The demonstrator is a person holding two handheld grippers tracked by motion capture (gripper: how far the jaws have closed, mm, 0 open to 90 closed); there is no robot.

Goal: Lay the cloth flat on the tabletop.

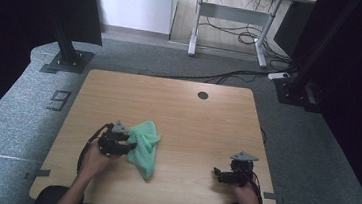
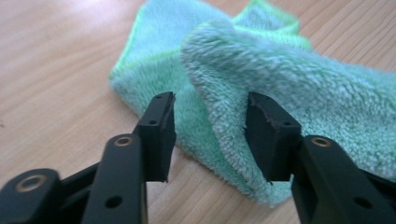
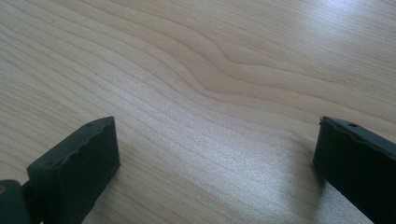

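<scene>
A crumpled green microfibre cloth [image 1: 145,146] lies on the wooden table [image 1: 196,128], left of the middle. My left gripper [image 1: 131,147] sits at the cloth's left edge, held in a hand. In the left gripper view a raised fold of the cloth [image 2: 280,79] stands between the jaws of the left gripper [image 2: 210,135]. The jaws are apart; the right pad [image 2: 261,135] brushes the fold and the left one is clear of it, so the gripper is open. My right gripper [image 1: 218,175] rests near the front right, pointing left. The right gripper [image 3: 217,154] is wide open over bare wood.
A round cable hole [image 1: 202,95] sits near the table's far edge. Black frame posts with foot plates stand at the back left [image 1: 68,56] and back right [image 1: 296,88]. A white desk frame [image 1: 227,16] and floor cables lie beyond the table.
</scene>
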